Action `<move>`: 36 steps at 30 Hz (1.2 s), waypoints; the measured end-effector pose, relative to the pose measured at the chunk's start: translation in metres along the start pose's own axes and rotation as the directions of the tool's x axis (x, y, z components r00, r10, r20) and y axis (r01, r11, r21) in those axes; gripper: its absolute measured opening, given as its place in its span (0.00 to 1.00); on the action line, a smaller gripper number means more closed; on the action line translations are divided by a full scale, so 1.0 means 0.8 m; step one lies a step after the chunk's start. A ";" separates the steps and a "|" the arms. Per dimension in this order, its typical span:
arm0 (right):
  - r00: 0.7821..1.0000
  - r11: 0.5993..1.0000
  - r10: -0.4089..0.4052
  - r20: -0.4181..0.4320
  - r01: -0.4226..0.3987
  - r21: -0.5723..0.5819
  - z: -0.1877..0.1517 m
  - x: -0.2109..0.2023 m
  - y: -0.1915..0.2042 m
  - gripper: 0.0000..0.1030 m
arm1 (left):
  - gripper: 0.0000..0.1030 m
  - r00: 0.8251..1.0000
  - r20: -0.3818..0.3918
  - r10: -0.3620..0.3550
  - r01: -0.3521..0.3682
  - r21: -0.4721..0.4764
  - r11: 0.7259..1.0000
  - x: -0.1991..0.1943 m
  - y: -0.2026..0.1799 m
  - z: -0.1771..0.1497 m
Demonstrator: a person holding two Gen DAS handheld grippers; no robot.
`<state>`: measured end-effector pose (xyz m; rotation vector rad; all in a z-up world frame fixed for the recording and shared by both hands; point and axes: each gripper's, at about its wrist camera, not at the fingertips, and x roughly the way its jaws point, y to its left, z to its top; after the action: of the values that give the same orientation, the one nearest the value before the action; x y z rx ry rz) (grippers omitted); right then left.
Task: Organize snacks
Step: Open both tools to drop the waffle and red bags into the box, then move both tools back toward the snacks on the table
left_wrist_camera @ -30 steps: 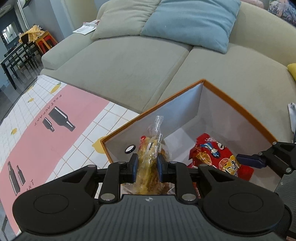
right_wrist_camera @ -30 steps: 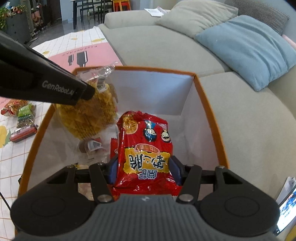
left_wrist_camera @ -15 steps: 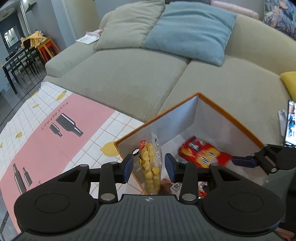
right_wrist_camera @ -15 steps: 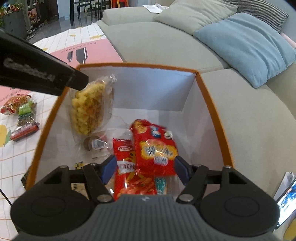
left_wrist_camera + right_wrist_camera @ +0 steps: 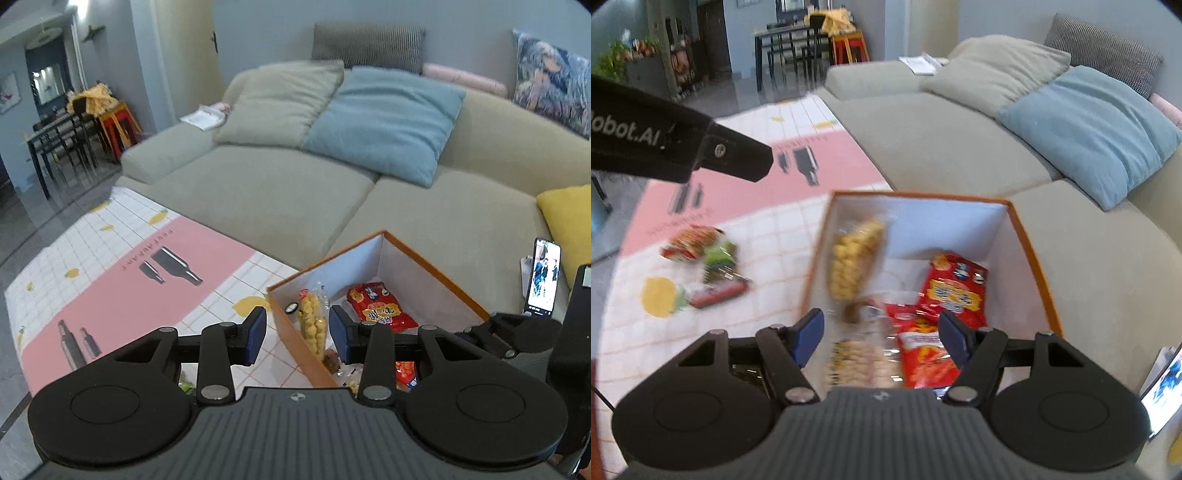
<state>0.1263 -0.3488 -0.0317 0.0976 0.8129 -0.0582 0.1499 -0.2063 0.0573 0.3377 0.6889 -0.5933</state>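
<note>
Orange-edged box (image 5: 1032, 258), snacks inside.
Yellow puffs bag (image 5: 855, 253) is leaned on its left wall, red packet (image 5: 955, 288) laid far right; left gripper (image 5: 297, 334) and right gripper (image 5: 881, 338) are spread, empty.

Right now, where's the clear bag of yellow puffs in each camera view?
Left wrist: the puff bag stands low in the middle of the picture, between the open left gripper's fingers without touching them, against the box's near left wall.
Right wrist: the puff bag is blurred, just left of centre, leaning on the box's left wall.
Shared landmark: the red bag on the floor of the orange box.
</note>
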 end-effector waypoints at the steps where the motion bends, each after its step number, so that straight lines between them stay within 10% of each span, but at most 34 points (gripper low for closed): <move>1: 1.000 1.000 0.012 0.020 -0.012 0.012 -0.003 -0.008 0.006 0.65 | 0.46 1.000 0.018 0.003 -0.003 -0.002 1.000 -0.011 0.002 -0.005; 17: 0.975 0.991 0.100 0.199 -0.115 0.064 -0.070 -0.071 0.114 0.65 | 0.55 0.989 0.003 0.147 -0.146 -0.114 0.983 -0.076 0.078 -0.118; 27: 0.990 0.998 0.066 0.121 -0.063 -0.029 -0.115 -0.037 0.152 0.65 | 0.57 0.982 -0.148 0.119 -0.142 -0.152 0.978 -0.045 0.105 -0.190; 36: 0.997 0.991 0.061 0.050 -0.054 -0.126 -0.115 0.017 0.177 0.61 | 0.57 0.988 -0.134 0.081 -0.097 -0.118 0.988 -0.029 0.117 -0.215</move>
<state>0.0819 -0.1986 -0.0951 0.0016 0.7578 0.0439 0.1080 -0.0413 -0.0427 0.2908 0.8270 -0.4443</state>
